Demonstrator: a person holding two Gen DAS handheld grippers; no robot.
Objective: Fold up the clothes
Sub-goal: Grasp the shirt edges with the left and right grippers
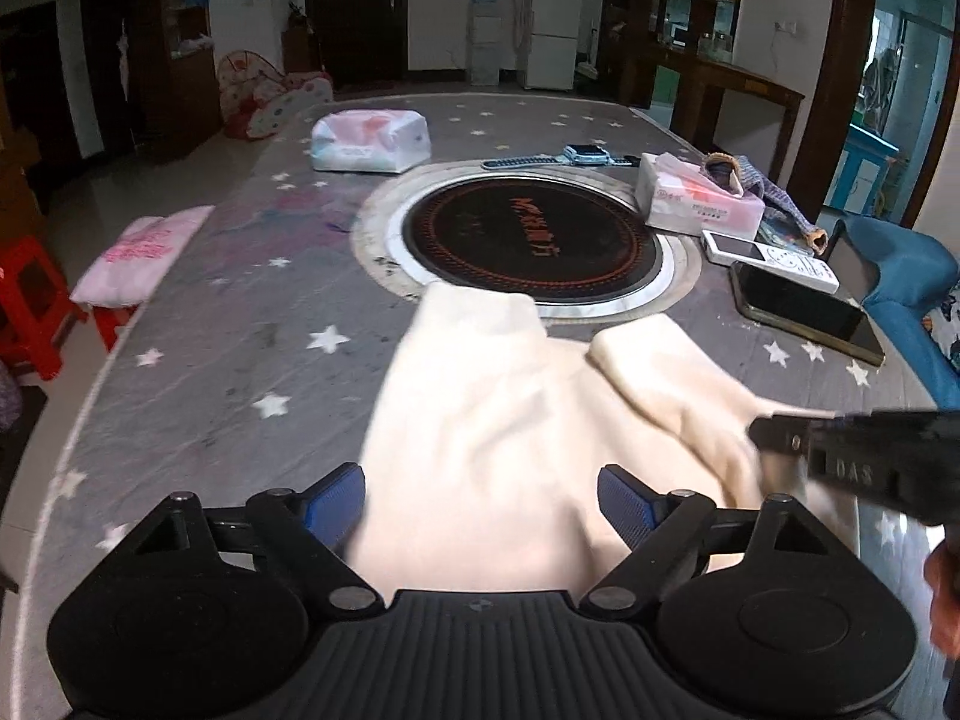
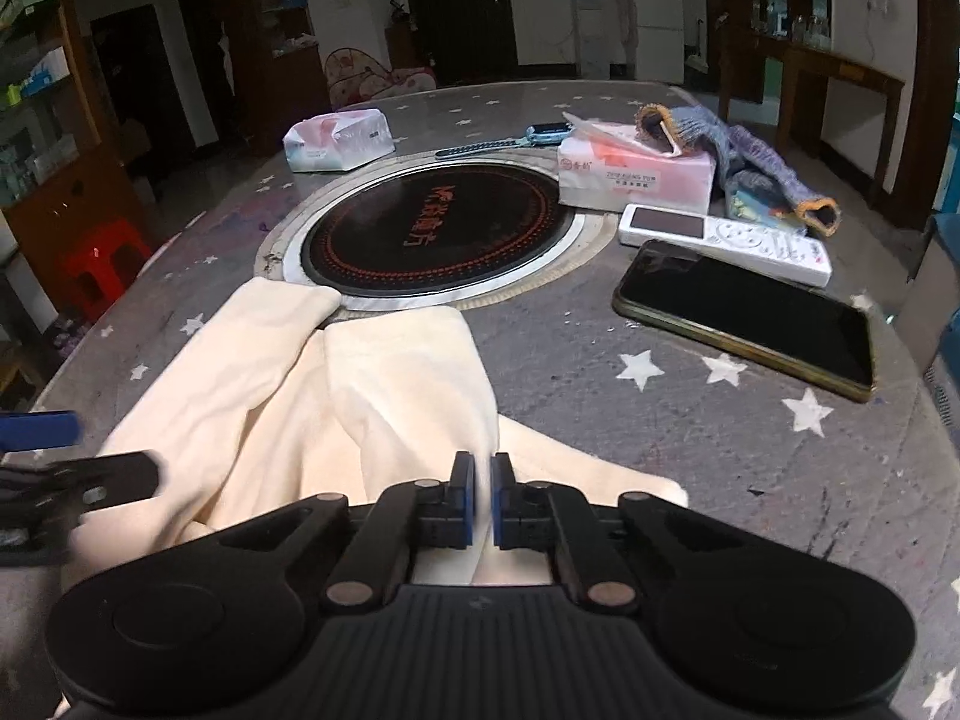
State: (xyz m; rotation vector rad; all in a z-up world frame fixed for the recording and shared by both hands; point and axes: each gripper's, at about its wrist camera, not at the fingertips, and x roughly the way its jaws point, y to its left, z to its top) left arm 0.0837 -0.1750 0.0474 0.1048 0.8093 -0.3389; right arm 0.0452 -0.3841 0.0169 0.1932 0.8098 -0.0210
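The right gripper [image 2: 480, 495] is pinching the soft, limp cream fleece garment [image 2: 336, 396] at its near edge; the left gripper [image 1: 480, 495] is hovering spread wide, gripping nothing

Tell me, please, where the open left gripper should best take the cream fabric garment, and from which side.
Probably the near left edge of the cream fabric garment, approached from the person's side and pushed forward. The left gripper is open, with cloth already lying flat between its blue pads. The right gripper is shut on the garment's right part, so the left edge gives a matching hold for folding.
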